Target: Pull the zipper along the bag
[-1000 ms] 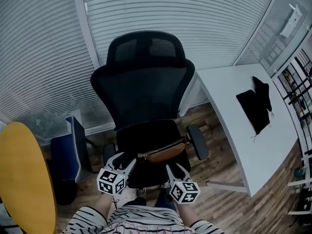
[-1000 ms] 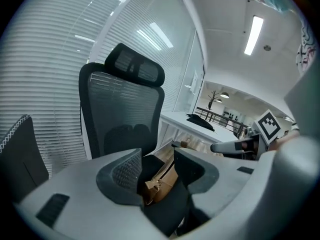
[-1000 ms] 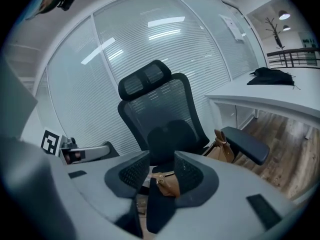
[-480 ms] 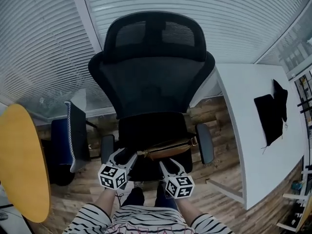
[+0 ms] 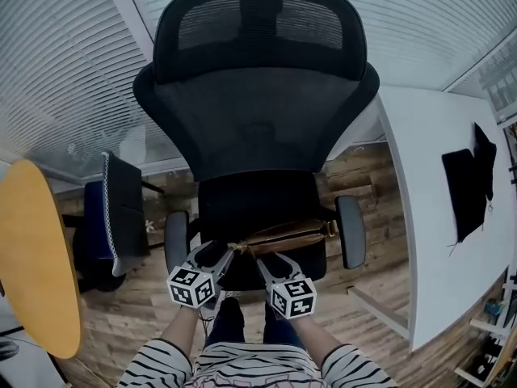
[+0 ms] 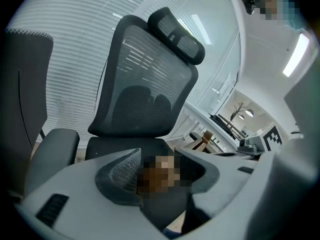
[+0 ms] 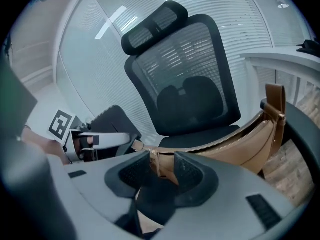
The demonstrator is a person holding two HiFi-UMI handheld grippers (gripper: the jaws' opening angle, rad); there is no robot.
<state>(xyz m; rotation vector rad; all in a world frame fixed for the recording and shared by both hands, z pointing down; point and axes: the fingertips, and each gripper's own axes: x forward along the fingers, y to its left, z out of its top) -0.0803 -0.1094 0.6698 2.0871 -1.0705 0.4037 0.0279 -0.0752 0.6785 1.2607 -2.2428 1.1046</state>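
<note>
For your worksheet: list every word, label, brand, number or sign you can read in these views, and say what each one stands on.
No words, brands or numbers can be read in any view.
On the left gripper and right gripper: black-and-white square markers only, no letters or digits.
The brown bag: no label shows.
The zipper pull in the right gripper's jaws: plain.

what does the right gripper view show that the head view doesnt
Only the right gripper view: the right gripper's jaws closed on the zipper pull of the tan bag, and the zipper teeth along the bag's top.
Only the head view: the yellow table, the person's striped sleeves and the right gripper's own marker cube.
Both: the black mesh chair with the bag on its seat, the left gripper at the bag's end, and the white desk.
</note>
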